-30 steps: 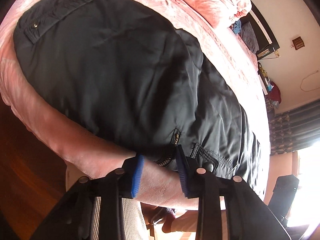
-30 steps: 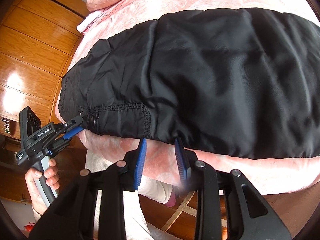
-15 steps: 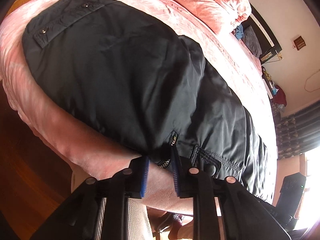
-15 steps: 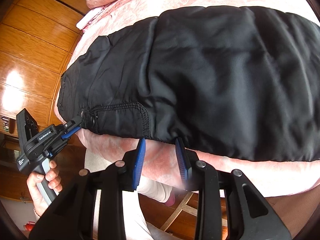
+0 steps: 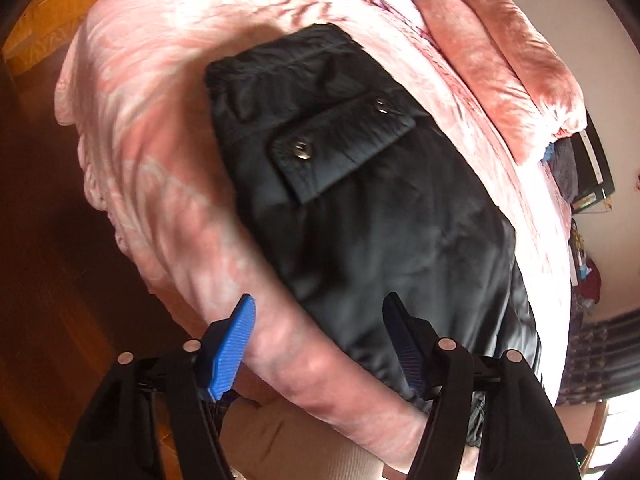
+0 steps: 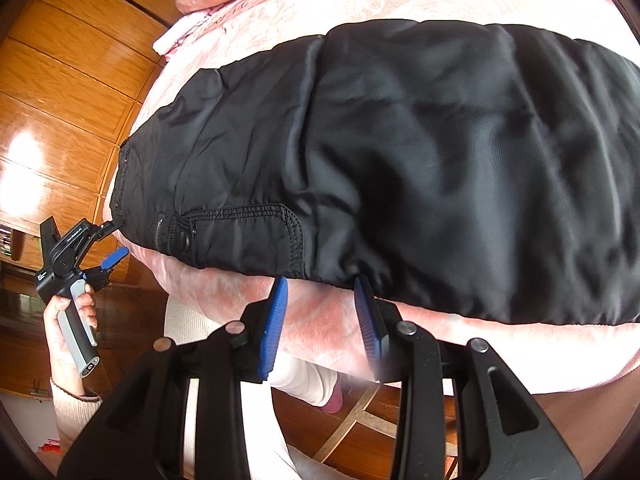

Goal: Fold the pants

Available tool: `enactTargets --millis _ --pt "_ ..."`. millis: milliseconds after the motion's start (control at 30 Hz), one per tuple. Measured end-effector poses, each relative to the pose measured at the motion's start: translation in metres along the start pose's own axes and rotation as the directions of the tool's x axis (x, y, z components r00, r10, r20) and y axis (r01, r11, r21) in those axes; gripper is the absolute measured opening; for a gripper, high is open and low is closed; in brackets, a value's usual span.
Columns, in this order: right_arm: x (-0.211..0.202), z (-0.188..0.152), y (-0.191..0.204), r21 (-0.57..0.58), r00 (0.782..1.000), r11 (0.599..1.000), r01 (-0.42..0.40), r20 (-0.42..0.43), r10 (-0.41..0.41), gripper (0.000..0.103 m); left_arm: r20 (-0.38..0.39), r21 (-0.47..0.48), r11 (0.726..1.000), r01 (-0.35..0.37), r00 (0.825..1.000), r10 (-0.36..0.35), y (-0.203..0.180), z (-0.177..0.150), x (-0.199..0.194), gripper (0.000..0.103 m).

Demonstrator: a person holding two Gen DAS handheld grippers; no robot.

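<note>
Pink bed [image 5: 168,184] fills both views | pants [image 6: 420,160] lie flat across it, seemingly halved lengthwise, cross-fold left | left tool [image 5: 320,344] spreading, empty | right tool [image 6: 320,312] opening slightly at hem edge, pinching nothing

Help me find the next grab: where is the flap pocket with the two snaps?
In the left wrist view the flap pocket lies upper centre on the black pants, near their far end, on the pink bedspread.
</note>
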State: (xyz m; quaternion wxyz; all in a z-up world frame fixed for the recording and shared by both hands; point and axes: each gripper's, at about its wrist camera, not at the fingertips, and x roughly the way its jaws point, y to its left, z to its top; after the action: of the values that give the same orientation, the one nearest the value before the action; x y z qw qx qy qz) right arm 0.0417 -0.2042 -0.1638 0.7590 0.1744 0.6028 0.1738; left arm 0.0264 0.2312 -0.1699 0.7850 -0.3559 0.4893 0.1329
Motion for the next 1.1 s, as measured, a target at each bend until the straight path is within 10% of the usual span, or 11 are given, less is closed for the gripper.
enactTargets --millis 467,1100 --pt "0.004 0.002 -0.001 0.004 1.0 1.0 0.005 -0.01 -0.005 0.038 0.062 0.035 0.998 0.044 0.997 -0.046 -0.006 0.027 0.0 0.017" --pt "0.01 0.0 0.002 0.008 1.0 1.0 0.02 0.002 -0.02 0.037 0.178 0.126 0.99 -0.06 0.983 0.037 -0.024 0.043 -0.019 0.007"
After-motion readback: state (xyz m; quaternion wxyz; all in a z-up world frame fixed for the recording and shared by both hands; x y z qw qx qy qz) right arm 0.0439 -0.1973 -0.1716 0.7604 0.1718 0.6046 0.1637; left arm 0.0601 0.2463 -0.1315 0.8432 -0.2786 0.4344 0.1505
